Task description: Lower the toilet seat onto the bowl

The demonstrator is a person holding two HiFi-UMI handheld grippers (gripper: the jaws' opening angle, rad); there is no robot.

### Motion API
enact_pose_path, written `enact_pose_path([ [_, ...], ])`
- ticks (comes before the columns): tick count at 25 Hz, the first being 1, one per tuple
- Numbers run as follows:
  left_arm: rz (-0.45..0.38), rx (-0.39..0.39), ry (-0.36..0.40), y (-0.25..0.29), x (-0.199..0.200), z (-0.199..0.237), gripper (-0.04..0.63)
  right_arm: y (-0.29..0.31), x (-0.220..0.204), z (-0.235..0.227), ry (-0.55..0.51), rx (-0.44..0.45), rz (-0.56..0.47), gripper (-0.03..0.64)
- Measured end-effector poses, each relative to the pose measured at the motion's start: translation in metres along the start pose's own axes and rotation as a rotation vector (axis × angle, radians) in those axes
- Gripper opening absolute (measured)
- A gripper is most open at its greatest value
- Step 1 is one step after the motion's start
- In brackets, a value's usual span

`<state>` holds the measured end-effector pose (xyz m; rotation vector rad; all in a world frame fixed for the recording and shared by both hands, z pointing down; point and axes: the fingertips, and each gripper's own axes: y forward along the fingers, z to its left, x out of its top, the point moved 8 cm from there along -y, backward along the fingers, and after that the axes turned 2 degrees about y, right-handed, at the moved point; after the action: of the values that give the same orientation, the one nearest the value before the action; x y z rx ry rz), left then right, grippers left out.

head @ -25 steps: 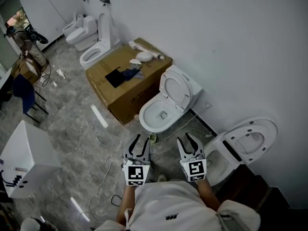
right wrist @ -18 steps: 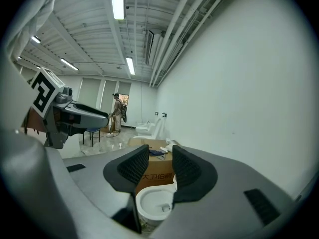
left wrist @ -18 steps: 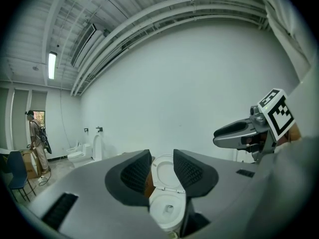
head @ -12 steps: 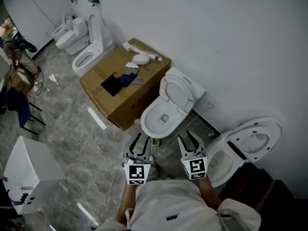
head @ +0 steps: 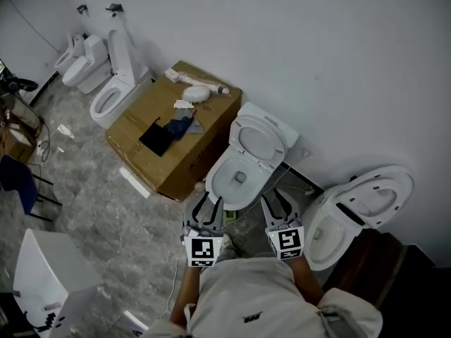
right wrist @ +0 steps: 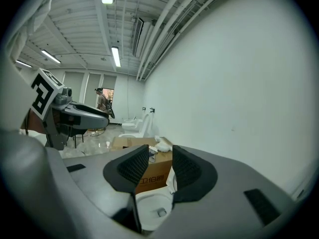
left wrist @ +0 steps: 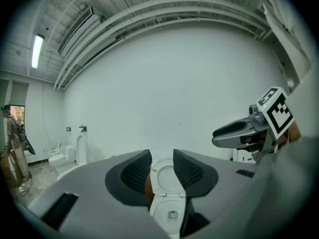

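Fingers (left wrist: 133,172) on our left gripper (left wrist: 162,167) sit closed up with nothing between them, while those of our right gripper (right wrist: 160,167) stand a little apart and equally empty, both aimed at the toilet bowl (head: 215,178) just ahead. We judge this the approach: the toilet seat (head: 242,134) stands upright against the tank behind the bowl, neither gripper on it, so next we must reach over the bowl, catch the seat's upper edge and tip it forward gently. Beyond lie a cardboard box (head: 173,146) just beside the bowl, a grey stone-patterned floor (head: 91,203), a bare white wall (head: 331,62) and more toilets (head: 106,94) further along it.
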<state>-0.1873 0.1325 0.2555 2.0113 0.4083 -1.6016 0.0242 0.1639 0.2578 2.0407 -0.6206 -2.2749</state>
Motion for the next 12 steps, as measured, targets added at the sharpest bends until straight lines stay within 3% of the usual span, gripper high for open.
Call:
enact_pose_path([
  [12,-0.015,-0.126,-0.002,0.063,-0.012,0.045,0.16,0.056,0.006,0.0,0.009,-0.114,0.037,0.149],
])
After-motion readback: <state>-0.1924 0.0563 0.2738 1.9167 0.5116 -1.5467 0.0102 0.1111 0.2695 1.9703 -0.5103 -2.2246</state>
